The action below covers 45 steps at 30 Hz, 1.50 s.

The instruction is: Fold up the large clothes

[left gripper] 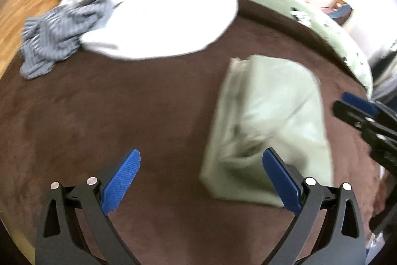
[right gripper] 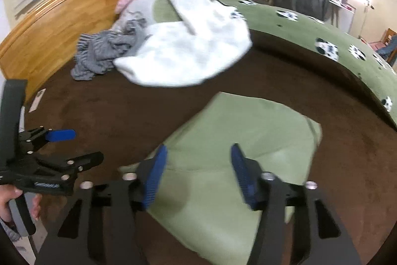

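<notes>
One folded light-green garment (right gripper: pixel 238 140) lies flat on the brown bed cover (right gripper: pixel 111 116), its long axis running from the near edge toward the far green patterned blanket (right gripper: pixel 322 24). The right gripper (right gripper: pixel 198 173) hangs over its near end, jaws spread, holding nothing. The left gripper (left gripper: pixel 201 178) is also wide open and empty, just left of the garment. Toward the wooden headboard (right gripper: pixel 49 24) lie one white garment (right gripper: pixel 186 54) and one grey striped garment (right gripper: pixel 104 51), touching each other.

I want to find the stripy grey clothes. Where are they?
The stripy grey clothes lie crumpled on the brown blanket, far left in both wrist views, beside the wooden headboard and touching the white blanket.
</notes>
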{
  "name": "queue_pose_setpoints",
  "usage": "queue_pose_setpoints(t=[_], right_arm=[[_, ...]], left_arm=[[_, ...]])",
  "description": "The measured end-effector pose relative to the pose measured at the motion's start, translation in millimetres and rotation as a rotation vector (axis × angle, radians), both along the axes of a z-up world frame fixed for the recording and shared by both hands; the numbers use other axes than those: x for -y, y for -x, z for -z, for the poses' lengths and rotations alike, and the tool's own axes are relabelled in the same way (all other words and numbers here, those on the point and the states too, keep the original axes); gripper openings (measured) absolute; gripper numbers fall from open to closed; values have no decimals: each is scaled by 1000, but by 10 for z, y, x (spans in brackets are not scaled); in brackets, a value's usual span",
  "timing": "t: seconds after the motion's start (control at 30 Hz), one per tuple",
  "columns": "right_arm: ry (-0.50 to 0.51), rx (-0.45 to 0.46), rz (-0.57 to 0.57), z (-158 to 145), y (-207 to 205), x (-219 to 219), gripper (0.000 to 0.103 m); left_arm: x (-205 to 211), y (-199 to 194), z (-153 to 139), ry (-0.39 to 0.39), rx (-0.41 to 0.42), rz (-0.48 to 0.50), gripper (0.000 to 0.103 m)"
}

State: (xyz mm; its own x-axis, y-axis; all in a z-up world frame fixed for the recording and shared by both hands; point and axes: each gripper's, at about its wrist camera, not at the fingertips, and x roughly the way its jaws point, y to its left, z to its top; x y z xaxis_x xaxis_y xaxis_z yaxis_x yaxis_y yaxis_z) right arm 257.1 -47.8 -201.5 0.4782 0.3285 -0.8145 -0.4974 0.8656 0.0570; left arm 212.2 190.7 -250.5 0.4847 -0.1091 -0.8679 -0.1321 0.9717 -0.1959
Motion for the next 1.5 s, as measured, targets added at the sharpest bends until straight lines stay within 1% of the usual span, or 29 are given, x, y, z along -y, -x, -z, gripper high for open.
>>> queue_pose_setpoints(t=[0.07,0.1,0.17,0.2,0.23,0.27,0.37,0.5,0.53,0.63,0.67,0.77,0.83,0.9,1.03,1.17,1.27,1.37,1.5], right_arm=[[-9,-25,0,34,-125,129,40],[-11,-43,-4,57,-208,194,40],[-8,-50,-6,100,-345,270,40],[-11,-60,-16,133,-444,281,37],[-13,-69,-25,170,-531,278,30],[-12,-75,-37,211,-652,261,28],[-23,-83,-55,275,-884,195,27],[-42,-118,-98,474,-1244,39,27],[-40,-128,-113,539,-1315,-10,23],[-46,-180,-137,734,-1479,-129,17],[-46,-194,-143,800,-1515,-164,16],[-5,-219,-159,1041,-1607,-276,15],[15,-231,-159,1166,-1644,-312,11],[39,-244,-159,1338,-1682,-344,8],[57,-257,-155,1603,-1737,-369,8],[74,-248,-151,1681,-1798,-406,7],[89,-237,-146,1715,-1845,-446,7],[84,-248,-121,1776,-1942,-455,7],[132,-222,-131,1807,-1940,-530,7]], left_arm=[[216,-125,-52,38,19,17,96],[305,-168,-75,51,20,19,96],[525,-270,-128,67,30,29,96],[603,-297,-140,70,38,33,96],[682,-326,-147,76,44,37,96],[791,-372,-137,91,46,41,96],[965,-453,-66,130,37,45,96],[1110,-500,3,181,67,30,96],[1132,-510,32,190,69,24,96],[1120,-500,178,209,54,1,96],[1102,-488,248,214,41,-7,96],[1017,-431,463,226,-5,-31,96],[976,-345,616,230,-26,-32,96],[971,-279,720,226,-33,-18,96],[986,-203,875,225,-20,0,96],[863,-188,1011,294,3,-21,96],[853,-189,1068,295,16,-10,97],[850,-187,1085,297,25,-5,97],[851,-185,1098,284,28,3,97]])
